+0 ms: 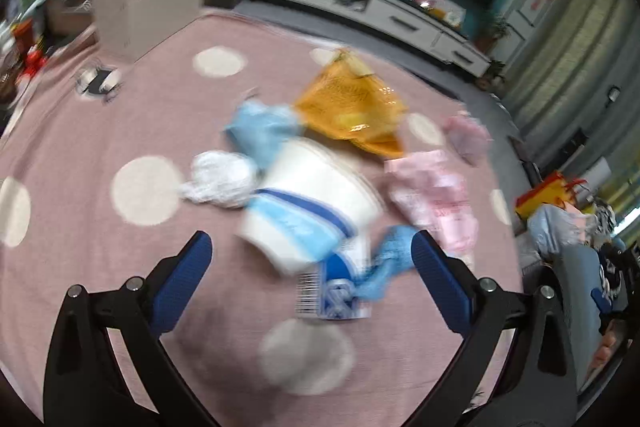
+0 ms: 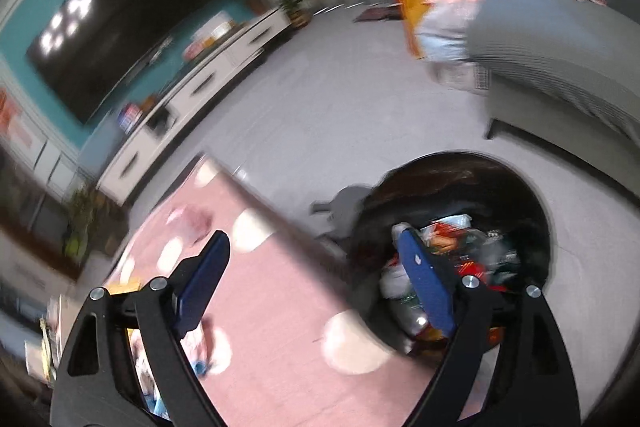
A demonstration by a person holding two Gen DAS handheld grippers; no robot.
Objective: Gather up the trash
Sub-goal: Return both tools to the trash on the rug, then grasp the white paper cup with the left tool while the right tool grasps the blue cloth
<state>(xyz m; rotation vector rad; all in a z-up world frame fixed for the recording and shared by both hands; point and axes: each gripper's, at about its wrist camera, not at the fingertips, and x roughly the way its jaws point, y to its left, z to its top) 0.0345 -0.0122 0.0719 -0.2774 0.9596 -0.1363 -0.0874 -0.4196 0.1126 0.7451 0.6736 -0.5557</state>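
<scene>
In the left wrist view my left gripper (image 1: 312,247) is open above a pink dotted tablecloth (image 1: 100,131). A white and blue paper cup (image 1: 312,203) lies on its side just beyond the fingertips, between them. Around it lie a white crumpled wrapper (image 1: 220,179), a light blue wrapper (image 1: 260,127), an orange mesh bag (image 1: 352,107), pink packets (image 1: 436,195) and a blue-white carton (image 1: 336,295). In the right wrist view my right gripper (image 2: 316,251) is open and empty, at the table edge beside a black trash bin (image 2: 460,187) filled with wrappers (image 2: 452,231).
A white box (image 1: 148,7) stands at the table's far left among clutter. A white TV cabinet (image 1: 360,3) and television line the teal wall. A grey sofa (image 2: 560,39) stands past the bin on grey floor (image 2: 320,99). Bags (image 1: 552,203) sit at the right.
</scene>
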